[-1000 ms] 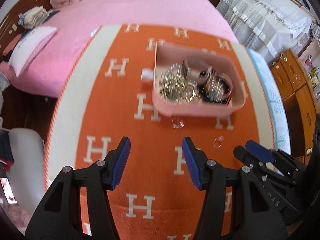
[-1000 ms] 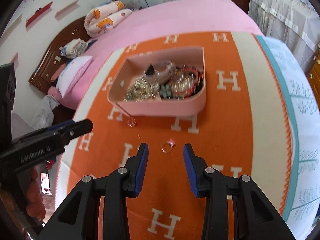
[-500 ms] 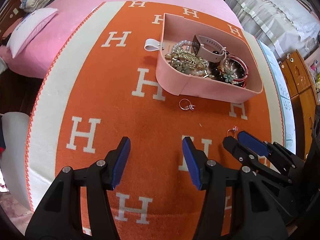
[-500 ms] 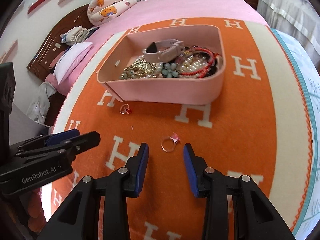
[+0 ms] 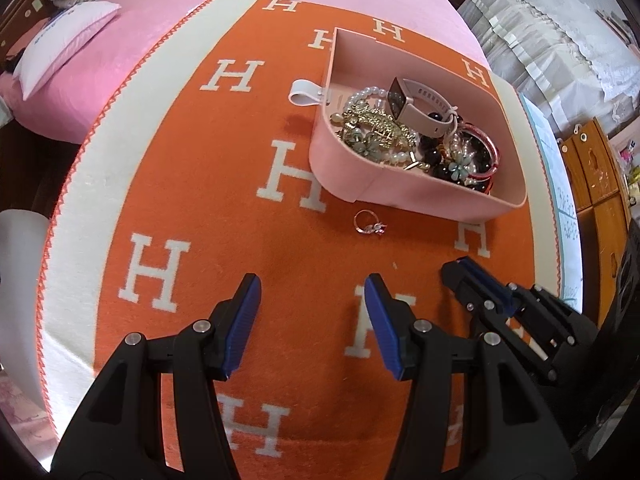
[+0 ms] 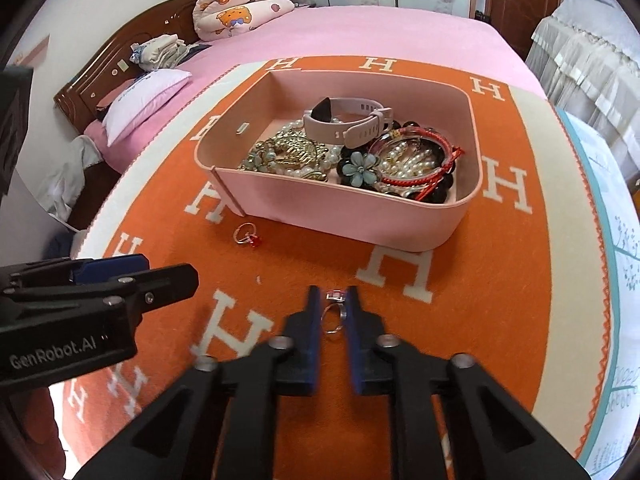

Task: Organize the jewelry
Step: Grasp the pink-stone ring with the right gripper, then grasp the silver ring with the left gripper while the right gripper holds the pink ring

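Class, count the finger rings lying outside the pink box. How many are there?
2. One ring sits between the right gripper's closed pads; a red-stoned ring lies on the blanket by the box's near-left corner. Others may hide in the box.

A pink bed [image 6: 360,32] fills the upper middle, its dark wooden headboard [image 6: 120,68] at upper left. A white pillow [image 6: 148,100] lies below it. A lace-covered chest [image 5: 560,40] stands upper right.
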A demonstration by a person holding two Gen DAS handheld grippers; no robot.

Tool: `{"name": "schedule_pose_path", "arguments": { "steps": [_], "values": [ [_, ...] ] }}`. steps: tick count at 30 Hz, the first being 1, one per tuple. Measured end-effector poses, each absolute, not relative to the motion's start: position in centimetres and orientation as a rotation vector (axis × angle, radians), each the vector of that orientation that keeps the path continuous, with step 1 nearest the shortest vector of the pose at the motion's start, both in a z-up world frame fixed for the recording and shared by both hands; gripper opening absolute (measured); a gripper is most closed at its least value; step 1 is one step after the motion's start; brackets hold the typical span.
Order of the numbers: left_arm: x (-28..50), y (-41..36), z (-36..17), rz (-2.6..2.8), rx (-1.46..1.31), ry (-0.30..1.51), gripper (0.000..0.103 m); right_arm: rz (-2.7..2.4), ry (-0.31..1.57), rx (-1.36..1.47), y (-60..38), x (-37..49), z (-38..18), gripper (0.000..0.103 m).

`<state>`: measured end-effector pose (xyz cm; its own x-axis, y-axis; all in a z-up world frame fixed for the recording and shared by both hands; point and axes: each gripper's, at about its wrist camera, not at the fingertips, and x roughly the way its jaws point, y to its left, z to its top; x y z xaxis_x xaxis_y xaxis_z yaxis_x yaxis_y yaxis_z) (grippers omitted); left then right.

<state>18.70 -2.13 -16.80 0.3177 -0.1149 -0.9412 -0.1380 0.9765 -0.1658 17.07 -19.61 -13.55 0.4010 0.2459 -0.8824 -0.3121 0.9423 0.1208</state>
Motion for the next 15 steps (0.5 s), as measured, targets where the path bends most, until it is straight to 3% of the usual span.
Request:
{"name": "schedule_pose_path", "arguments": {
  "steps": [15],
  "values": [
    [22.7, -6.1, -18.1, 0.102, -0.169, 1.224, 0.051, 0.373, 1.121, -0.005, -23.1, 16.4, -13.5, 0.008]
  ]
}}
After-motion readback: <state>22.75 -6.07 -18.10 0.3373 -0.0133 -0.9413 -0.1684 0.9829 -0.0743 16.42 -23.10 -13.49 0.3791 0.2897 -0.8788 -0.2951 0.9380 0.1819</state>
